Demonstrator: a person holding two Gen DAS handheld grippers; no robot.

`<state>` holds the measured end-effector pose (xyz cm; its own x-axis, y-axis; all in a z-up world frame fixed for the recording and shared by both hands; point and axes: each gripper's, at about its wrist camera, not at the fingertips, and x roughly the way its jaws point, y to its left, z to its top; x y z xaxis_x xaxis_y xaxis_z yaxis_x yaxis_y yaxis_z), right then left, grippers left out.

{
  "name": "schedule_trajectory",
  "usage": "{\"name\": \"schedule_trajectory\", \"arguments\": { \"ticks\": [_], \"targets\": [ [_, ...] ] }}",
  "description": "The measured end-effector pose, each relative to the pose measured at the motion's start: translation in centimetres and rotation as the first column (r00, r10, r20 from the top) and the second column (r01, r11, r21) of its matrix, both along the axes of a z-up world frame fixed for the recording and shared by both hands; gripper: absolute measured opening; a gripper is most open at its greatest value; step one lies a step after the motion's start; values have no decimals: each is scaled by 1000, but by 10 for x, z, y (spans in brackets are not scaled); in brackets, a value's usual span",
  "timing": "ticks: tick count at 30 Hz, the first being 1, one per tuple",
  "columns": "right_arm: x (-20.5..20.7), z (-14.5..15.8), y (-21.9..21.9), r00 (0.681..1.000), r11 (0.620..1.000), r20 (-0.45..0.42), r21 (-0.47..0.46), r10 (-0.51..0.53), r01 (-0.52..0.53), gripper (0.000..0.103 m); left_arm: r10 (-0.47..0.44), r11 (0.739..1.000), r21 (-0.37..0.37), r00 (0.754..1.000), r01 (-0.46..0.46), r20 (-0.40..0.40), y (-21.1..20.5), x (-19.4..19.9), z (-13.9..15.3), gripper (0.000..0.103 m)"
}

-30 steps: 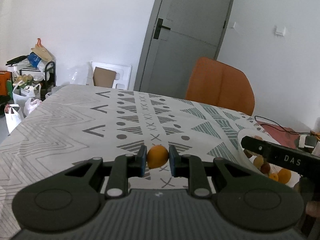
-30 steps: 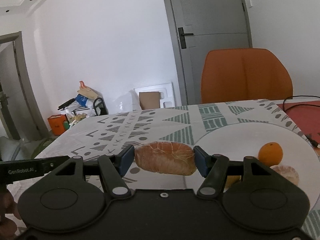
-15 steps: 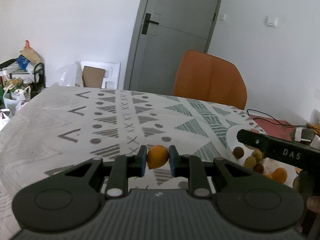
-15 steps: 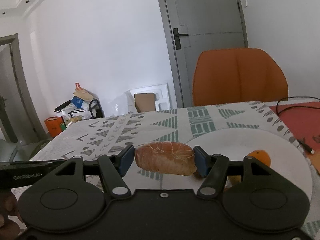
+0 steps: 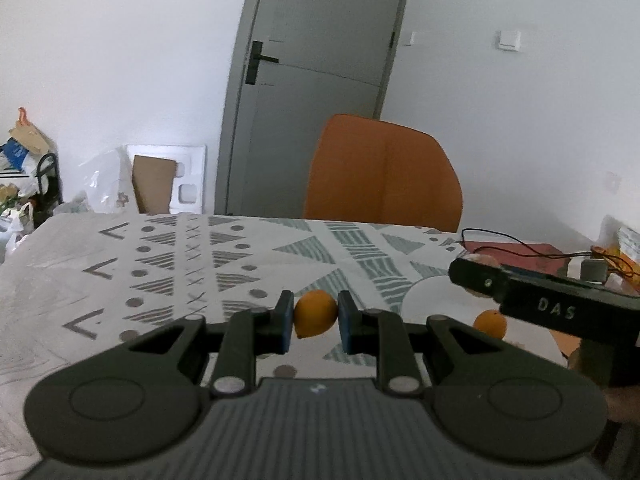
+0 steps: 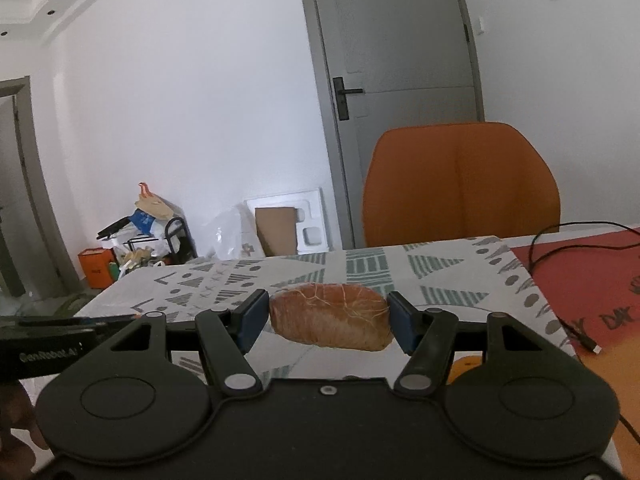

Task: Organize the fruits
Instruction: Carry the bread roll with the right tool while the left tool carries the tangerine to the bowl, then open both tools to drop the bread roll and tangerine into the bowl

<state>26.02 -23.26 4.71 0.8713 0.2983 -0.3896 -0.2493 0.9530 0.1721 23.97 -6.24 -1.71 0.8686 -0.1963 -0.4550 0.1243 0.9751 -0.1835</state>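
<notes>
My left gripper (image 5: 315, 319) pinches a small orange (image 5: 315, 318); my right gripper (image 6: 328, 320) clamps what looks like a peeled segment (image 6: 330, 316), long axis crosswise between the pads.

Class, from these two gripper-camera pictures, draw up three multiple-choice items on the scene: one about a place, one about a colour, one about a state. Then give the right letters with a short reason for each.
1. Where is the small orange fruit?
A. between the left gripper's fingers
B. on the chair seat
C. on the floor by the door

2. What colour is the chair behind the table?
A. blue
B. orange
C. black

3. In what state is the right gripper?
A. wide open, holding nothing
B. lying flat on the table
C. shut on a peeled citrus fruit

Answers: 1 A, the fruit sits clamped in the left gripper, above the patterned cloth. 2 B, the chair back is plainly orange in both views. 3 C, both pads press the ends of the peeled citrus fruit, which shows white pith strands.
</notes>
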Motion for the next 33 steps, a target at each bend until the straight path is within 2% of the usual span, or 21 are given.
{"name": "schedule_trajectory", "arguments": {
  "ticks": [10, 16, 18, 19, 20, 23, 33],
  "targets": [
    [12, -10, -29, 999, 999, -17, 9, -47, 47, 61, -53, 998, 15, 999, 54, -7, -29, 16, -3, 22],
    [24, -26, -42, 996, 996, -30, 22, -84, 85, 62, -83, 996, 27, 996, 84, -19, -44, 27, -7, 22],
    [25, -26, -44, 997, 997, -3, 35, -72, 72, 71, -91, 995, 27, 996, 92, -24, -49, 31, -10, 22],
    [25, -26, -44, 997, 997, -1, 32, -72, 72, 80, -94, 995, 27, 995, 95, -27, -51, 33, -11, 22],
    [24, -25, -45, 997, 997, 6, 28, -74, 73, 84, -97, 995, 26, 995, 97, -30, -52, 34, -12, 22],
    [20, -22, -49, 996, 996, 8, 23, -85, 84, 84, -105, 994, 27, 994, 106, -37, -58, 37, -16, 22],
    [15, -16, -83, 987, 979, -54, 132, -150, 156, 84, -129, 991, 37, 991, 131, -39, -72, 40, -14, 22]
  ]
}}
